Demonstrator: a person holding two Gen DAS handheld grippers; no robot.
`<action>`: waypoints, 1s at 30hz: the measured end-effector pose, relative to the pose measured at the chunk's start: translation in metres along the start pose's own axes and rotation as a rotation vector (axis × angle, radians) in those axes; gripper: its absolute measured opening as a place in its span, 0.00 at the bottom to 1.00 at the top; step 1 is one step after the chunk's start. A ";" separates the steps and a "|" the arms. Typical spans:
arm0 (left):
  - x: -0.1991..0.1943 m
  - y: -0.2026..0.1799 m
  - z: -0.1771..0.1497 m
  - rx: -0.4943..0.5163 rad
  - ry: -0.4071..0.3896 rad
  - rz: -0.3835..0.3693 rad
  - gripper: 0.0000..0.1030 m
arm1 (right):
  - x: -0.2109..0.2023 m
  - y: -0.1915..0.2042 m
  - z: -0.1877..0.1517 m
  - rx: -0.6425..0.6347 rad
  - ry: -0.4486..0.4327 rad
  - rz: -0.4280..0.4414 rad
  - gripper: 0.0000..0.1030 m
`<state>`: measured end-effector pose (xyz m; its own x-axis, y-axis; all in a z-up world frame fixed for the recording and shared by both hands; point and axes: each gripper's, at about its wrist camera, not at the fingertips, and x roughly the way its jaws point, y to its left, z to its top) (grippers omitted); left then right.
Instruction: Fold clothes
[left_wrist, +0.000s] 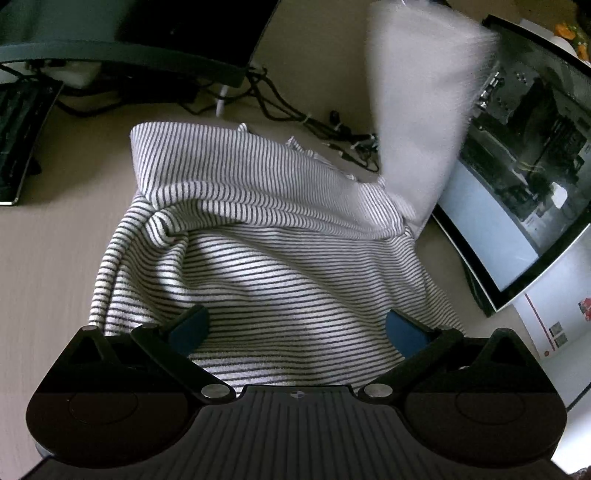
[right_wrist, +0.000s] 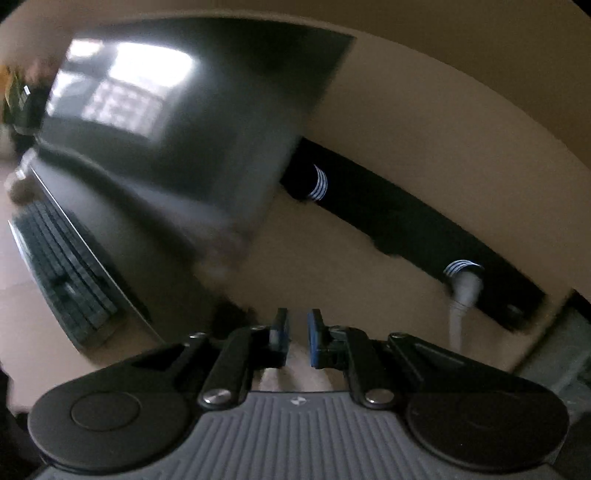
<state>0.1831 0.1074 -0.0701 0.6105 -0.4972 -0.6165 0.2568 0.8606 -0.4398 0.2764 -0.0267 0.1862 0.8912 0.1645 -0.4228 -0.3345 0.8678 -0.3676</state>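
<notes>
A white garment with thin dark stripes (left_wrist: 258, 229) lies crumpled on the pale desk (left_wrist: 44, 266) in the left wrist view. Its far right part (left_wrist: 417, 99) is lifted up and blurred with motion. My left gripper (left_wrist: 295, 326) is open, its blue-padded fingers spread just above the near edge of the garment, holding nothing. In the right wrist view my right gripper (right_wrist: 298, 338) is nearly closed, with a narrow gap between its pads. No cloth shows between them, and the garment is not in that view, which is blurred.
A monitor (left_wrist: 524, 177) stands at the right of the garment, a keyboard (left_wrist: 18, 136) at the far left, and tangled cables (left_wrist: 332, 129) behind it. The right wrist view shows a dark monitor (right_wrist: 177, 129), a keyboard (right_wrist: 62, 273) and a black bar (right_wrist: 406, 236).
</notes>
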 end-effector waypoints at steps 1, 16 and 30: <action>-0.001 0.000 -0.001 0.003 -0.002 -0.001 1.00 | 0.003 0.004 0.001 0.001 -0.008 0.013 0.15; -0.008 -0.009 0.037 0.012 -0.080 0.079 0.97 | 0.013 -0.012 -0.117 0.258 0.136 0.025 0.93; 0.073 -0.014 0.107 0.016 0.012 0.264 0.85 | 0.026 0.022 -0.288 0.637 0.239 0.122 1.00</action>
<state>0.3047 0.0711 -0.0392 0.6493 -0.2566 -0.7159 0.1015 0.9622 -0.2528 0.2037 -0.1389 -0.0715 0.7422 0.2343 -0.6279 -0.1182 0.9680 0.2215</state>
